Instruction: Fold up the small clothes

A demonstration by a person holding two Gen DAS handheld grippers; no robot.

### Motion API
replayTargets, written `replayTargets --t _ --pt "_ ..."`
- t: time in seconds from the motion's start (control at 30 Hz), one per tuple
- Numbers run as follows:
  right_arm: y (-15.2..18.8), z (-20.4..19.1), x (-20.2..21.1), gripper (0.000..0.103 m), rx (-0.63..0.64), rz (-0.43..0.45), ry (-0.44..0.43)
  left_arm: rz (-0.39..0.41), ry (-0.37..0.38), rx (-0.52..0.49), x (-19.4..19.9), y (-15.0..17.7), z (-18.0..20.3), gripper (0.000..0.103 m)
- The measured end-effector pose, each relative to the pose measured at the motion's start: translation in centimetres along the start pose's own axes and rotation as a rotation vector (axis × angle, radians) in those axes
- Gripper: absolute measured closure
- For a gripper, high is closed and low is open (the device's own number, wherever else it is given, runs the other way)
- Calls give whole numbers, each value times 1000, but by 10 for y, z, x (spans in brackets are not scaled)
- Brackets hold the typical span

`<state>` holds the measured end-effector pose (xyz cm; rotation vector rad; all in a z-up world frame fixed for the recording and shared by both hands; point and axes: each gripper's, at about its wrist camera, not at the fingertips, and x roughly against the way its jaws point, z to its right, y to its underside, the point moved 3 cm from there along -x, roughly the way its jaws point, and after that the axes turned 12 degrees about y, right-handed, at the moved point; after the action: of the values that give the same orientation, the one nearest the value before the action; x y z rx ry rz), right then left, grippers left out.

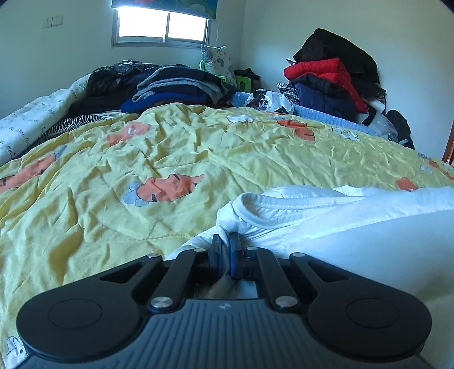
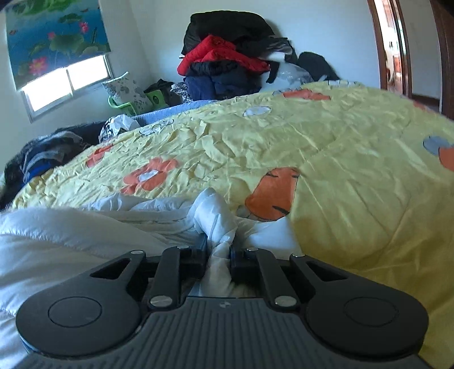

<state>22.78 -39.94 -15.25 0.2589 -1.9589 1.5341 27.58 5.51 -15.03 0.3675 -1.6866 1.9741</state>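
Note:
A small white garment (image 1: 340,215) lies bunched on the yellow quilt (image 1: 142,159) at the near edge of the bed, its ribbed neckline (image 1: 269,210) facing up. My left gripper (image 1: 226,244) is shut on a thin fold of it just below the neckline. In the right wrist view the same white garment (image 2: 56,235) spreads to the left over the quilt (image 2: 340,136). There, a twisted wad of its cloth fills the narrow gap of my right gripper (image 2: 218,249), and the pads press on it from both sides.
Folded dark clothes (image 1: 176,85) are stacked at the bed's far side under the window (image 1: 161,25). A heap of red and dark jackets (image 1: 332,76) (image 2: 224,56) stands in the far corner. A crumpled plastic bag (image 1: 269,100) lies near it. A wooden door frame (image 2: 397,48) is on the right.

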Motion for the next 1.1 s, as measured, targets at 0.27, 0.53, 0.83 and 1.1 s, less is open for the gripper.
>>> replayTargets --t 0.27,0.53,0.83,1.1 --pt "-8 -2 20 50 40 22 -12 12 23 -20 34 -8 5 94" --pt "-24 10 70 40 4 116 41 96 33 109 92 -25 -3 37" --pt "-22 -15 117 35 -13 152 -54 119 198 16 125 -28 66 30" --pt "-24 -95 121 53 151 169 -119 106 190 -195 99 -21 144 31"
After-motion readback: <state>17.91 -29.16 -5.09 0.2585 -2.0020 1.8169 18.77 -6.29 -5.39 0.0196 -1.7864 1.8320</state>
